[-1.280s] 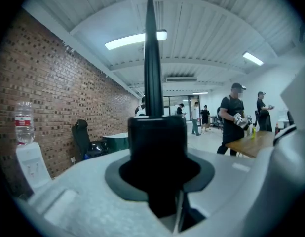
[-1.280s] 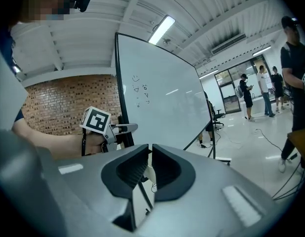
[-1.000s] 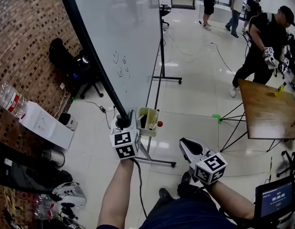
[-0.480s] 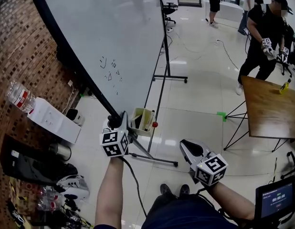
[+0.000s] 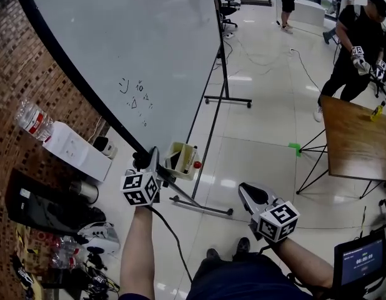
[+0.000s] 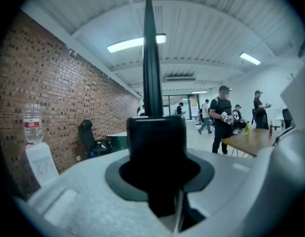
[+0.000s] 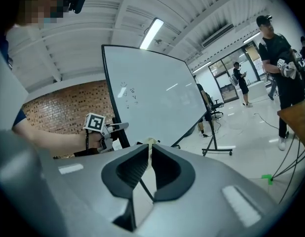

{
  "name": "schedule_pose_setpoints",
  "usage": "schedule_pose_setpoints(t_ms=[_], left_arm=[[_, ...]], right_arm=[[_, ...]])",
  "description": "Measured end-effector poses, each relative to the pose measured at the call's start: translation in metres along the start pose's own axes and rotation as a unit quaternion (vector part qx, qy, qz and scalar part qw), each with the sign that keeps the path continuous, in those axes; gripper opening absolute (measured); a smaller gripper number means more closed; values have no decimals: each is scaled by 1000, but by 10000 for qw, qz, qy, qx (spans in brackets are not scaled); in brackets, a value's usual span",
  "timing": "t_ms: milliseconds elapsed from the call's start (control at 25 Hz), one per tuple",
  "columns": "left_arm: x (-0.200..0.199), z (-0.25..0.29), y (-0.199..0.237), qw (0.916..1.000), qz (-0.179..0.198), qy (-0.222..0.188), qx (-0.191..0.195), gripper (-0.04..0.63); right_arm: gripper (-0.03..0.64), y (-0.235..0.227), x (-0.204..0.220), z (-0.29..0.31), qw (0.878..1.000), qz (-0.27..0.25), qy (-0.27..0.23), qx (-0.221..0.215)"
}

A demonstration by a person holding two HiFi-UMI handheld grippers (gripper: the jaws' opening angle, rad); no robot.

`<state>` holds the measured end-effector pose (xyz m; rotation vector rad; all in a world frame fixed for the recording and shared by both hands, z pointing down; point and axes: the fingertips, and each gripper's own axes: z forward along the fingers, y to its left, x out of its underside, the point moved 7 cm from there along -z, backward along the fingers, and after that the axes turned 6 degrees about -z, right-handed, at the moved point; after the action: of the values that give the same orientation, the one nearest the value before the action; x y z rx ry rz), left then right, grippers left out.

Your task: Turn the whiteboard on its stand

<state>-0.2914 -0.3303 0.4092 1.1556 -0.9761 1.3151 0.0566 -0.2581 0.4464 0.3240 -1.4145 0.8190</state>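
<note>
Head view: left gripper (image 5: 152, 160) clamped on the whiteboard's (image 5: 137, 49) bottom corner, further left than a second ago, board showing more face; right gripper (image 5: 245, 191) low, jaws together. Left gripper view: jaws grip the black frame (image 6: 152, 58); right gripper view: jaws together, empty.

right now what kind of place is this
Probably an open office or lab workspace: a whiteboard on a stand, a brick wall beside it, and a wooden table where another person stands.
</note>
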Motion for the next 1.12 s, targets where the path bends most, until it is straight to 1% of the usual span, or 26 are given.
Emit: schedule_pose_setpoints(t_ms=[80,200,320,520,640,800,960,1120], left_arm=[[1,-7,-1,10000,-10,-17,-1,138],[8,-27,-2,9999,1,-94,43,138],[15,-50,-2,9998,13,-179,116,140],[17,-75,-9,9992,67,-272,300,140],[18,-86,-10,9990,67,-274,342,140],[18,-98,2,9992,27,-228,333,140],[22,-111,11,9994,27,-146,299,138],[24,-131,16,9993,50,-185,332,138]], right_arm=[[26,-3,-1,2,10000,-93,-6,-17],[25,4,-1,6,9998,-161,-41,69],[25,25,1,12,9996,-220,-78,151],[25,71,11,15,9989,-472,44,16],[25,93,23,11,9989,-443,125,36],[25,116,29,8,9990,-401,178,88],[25,125,30,-7,9991,-401,88,95],[25,125,33,-31,9993,-370,-14,40]])
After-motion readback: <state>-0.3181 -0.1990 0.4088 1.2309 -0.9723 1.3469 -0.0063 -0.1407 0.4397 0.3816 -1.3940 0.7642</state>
